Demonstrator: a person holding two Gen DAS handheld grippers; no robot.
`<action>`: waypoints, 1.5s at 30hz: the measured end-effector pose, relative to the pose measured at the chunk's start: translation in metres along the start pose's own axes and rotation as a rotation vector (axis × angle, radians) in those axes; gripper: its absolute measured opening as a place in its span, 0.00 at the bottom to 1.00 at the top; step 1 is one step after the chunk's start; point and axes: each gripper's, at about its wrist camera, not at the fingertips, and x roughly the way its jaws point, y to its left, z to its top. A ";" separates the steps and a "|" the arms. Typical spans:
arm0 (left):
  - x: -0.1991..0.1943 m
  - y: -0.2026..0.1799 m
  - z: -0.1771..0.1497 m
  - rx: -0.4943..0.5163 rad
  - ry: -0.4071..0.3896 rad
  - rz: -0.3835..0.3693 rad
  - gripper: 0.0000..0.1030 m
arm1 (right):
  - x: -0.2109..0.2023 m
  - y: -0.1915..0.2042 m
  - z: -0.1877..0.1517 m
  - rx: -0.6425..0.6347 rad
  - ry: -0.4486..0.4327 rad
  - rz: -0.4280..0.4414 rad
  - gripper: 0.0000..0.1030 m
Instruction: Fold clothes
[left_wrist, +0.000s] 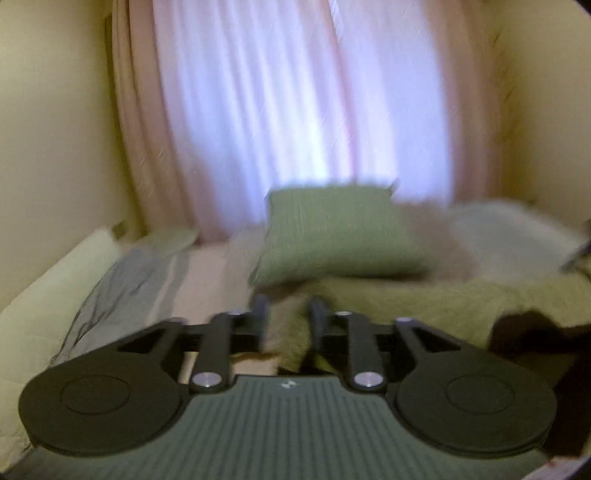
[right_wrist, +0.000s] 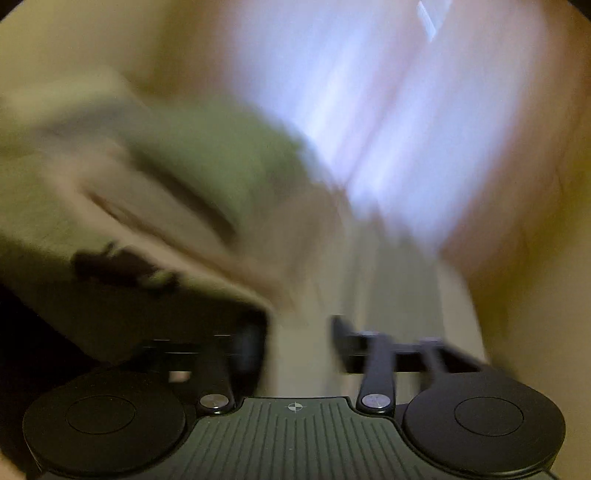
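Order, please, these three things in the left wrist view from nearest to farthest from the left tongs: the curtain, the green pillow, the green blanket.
1. Green blanket: directly under and ahead of the left tongs, spreading right.
2. Green pillow: behind the blanket, middle of the bed.
3. Curtain: at the back wall, behind the pillow.

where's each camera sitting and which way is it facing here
Left wrist: sits on the left tool, looking along its parted fingers across a bed to a green pillow and a pink curtain; no hand or sleeve shows.
Right wrist: sits on the right tool, tilted and heavily blurred, facing the same bed end; its fingers stand apart with nothing between them; no hand shows.
Shared: the green pillow, the curtain, a dark garment on the green bedding.
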 end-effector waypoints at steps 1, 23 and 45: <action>0.034 -0.008 -0.005 0.020 0.067 -0.002 0.46 | 0.041 -0.004 -0.011 0.064 0.104 0.029 0.53; -0.030 -0.058 -0.317 -0.440 0.697 -0.021 0.45 | 0.095 0.127 -0.246 1.134 0.348 0.705 0.41; -0.025 -0.083 -0.339 -0.448 0.670 -0.093 0.47 | 0.044 -0.116 -0.294 1.172 0.164 0.250 0.56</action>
